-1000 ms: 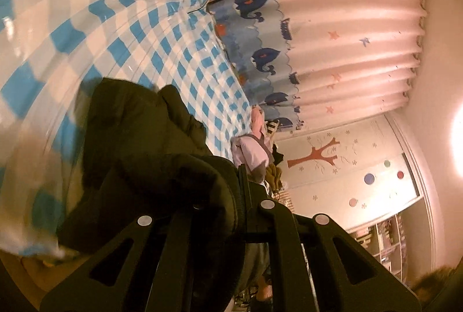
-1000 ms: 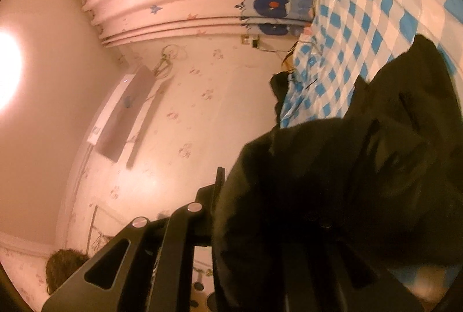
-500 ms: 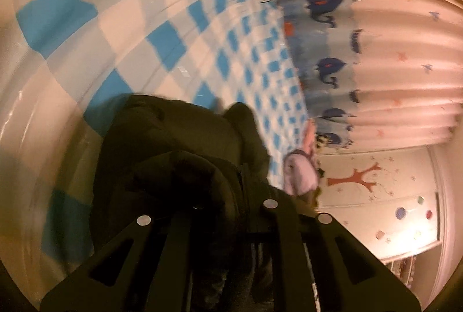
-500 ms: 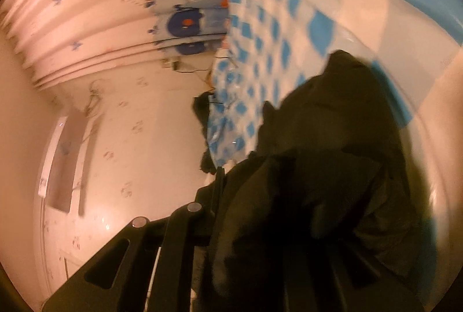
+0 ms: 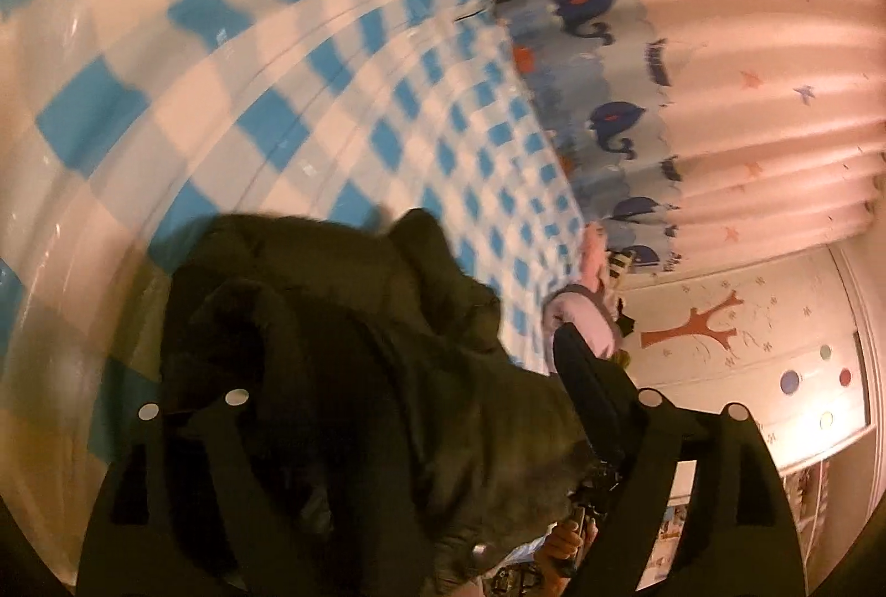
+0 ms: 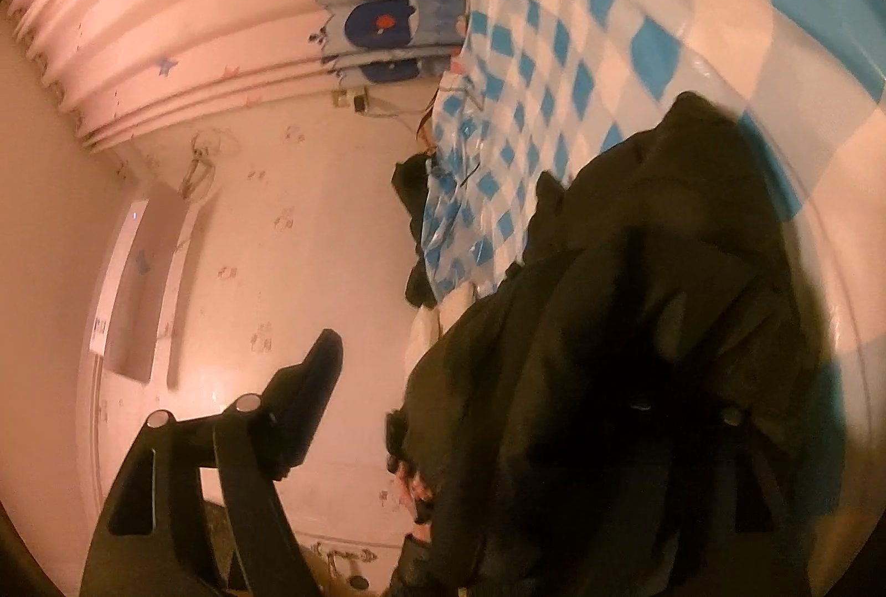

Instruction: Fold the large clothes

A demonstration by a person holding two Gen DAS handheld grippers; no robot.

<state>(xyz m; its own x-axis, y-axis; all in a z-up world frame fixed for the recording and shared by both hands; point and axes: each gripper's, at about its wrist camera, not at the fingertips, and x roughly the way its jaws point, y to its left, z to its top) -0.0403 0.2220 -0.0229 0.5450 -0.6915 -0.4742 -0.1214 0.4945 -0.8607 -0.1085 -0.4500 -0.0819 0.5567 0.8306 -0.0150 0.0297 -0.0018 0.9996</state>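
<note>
A large dark padded jacket (image 5: 354, 348) lies bunched on the blue-and-white checked bed cover (image 5: 277, 98). My left gripper (image 5: 410, 375) is open, its fingers spread wide; the jacket fills the gap between them and covers the left finger. The right finger (image 5: 587, 375) shows clear. In the right wrist view the same jacket (image 6: 637, 348) covers the right half. My right gripper (image 6: 498, 375) is open too, with its left finger (image 6: 310, 392) free in the air and the other finger hidden under cloth.
A pink star curtain with a whale border (image 5: 692, 71) hangs beside the bed. A pale lilac garment (image 5: 581, 325) lies at the bed's edge. A wall with a wall-mounted unit (image 6: 138, 287) is on the left of the right wrist view.
Both grippers were shut on the jacket; now both have opened wide and let the cloth go. The jacket has settled onto the bed cover.
</note>
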